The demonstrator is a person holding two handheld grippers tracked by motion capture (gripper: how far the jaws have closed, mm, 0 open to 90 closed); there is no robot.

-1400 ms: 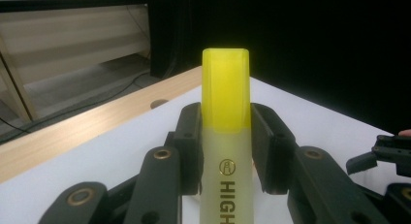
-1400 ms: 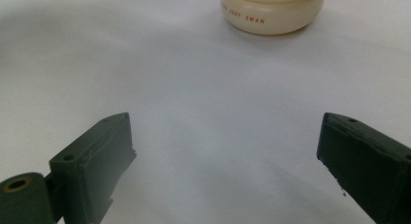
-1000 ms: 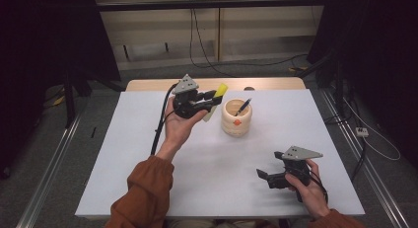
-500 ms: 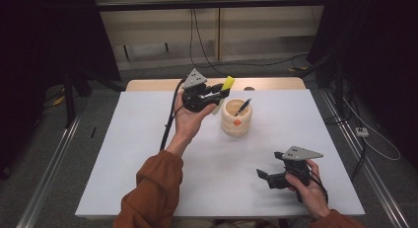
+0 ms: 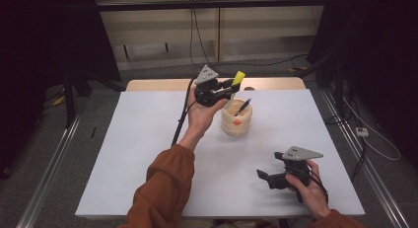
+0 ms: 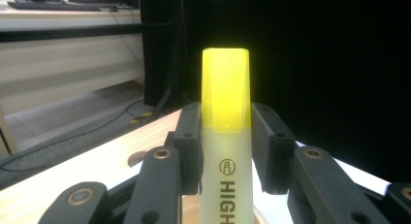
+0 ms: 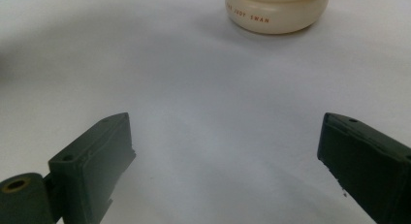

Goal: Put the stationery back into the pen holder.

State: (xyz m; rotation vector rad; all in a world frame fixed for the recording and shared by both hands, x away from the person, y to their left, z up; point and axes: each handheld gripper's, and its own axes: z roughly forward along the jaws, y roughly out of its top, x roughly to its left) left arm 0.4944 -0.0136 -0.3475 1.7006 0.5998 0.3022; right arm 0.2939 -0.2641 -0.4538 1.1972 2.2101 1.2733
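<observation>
Left claw [image 5: 227, 86] clamping yellow highlighter [image 6: 226, 136] seemingly above cream jar [image 5: 236, 119], right claw [image 7: 228, 170] wide

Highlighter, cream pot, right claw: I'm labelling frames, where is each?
highlighter [image 6: 226, 93], left gripper view, on its yellow cap.
cream pot [image 5: 236, 122], high view, on its side wall.
right claw [image 7: 228, 170], right gripper view, midway between its open jaws.

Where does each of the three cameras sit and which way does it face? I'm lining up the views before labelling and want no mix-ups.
High view: fixed above the person's side, looking forward and down on the white table; both forearms, hands and grippers show.
Left gripper view: rides the left gripper, looking along its jaws, shut on the highlighter, toward the dark room.
Right gripper view: rides the right gripper, low over the table, jaws apart, facing the cream pot.
Shared: the high and right gripper views both show the pot.
</observation>
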